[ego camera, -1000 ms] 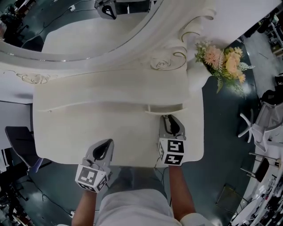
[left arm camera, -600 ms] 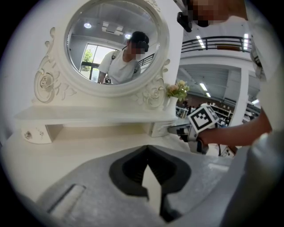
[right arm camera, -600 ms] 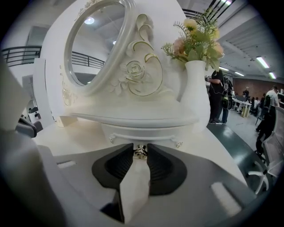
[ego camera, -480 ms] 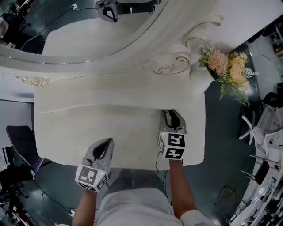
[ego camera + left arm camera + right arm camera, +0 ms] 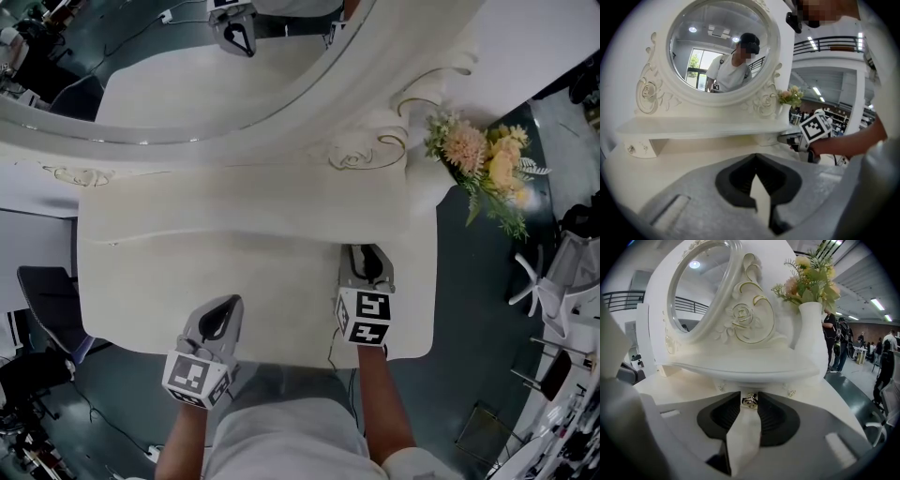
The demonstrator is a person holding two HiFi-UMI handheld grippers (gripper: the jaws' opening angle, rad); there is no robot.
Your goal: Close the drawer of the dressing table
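Right gripper (image 5: 366,255), head view: it reaches over the dressing table (image 5: 187,281) toward the right end, jaw tips right at the front edge of the raised shelf (image 5: 234,202) under the mirror (image 5: 187,84). No drawer front shows past that edge from above, so the drawer looks pushed in or nearly so. Left gripper (image 5: 217,321) hovers over the near edge of the dressing table, left of centre and well apart from the right one. The vase of flowers (image 5: 483,155) stands at the far right corner. Left gripper view: jaws are pinched together at the tips with nothing between them, only bare table surface behind. The right gripper shows off to the right, at the underside of the shelf. Right gripper view: jaws are clenched on a small metal knob (image 5: 749,400), which sits on the drawer (image 5: 740,386) front directly below the shelf. The front appears about level with the little feet on either side of it, though a thin remaining gap cannot be ruled out. Judgement: the closing push is done or all but done. What is left is to confirm the drawer is seated, let go of the knob and draw the gripper back.
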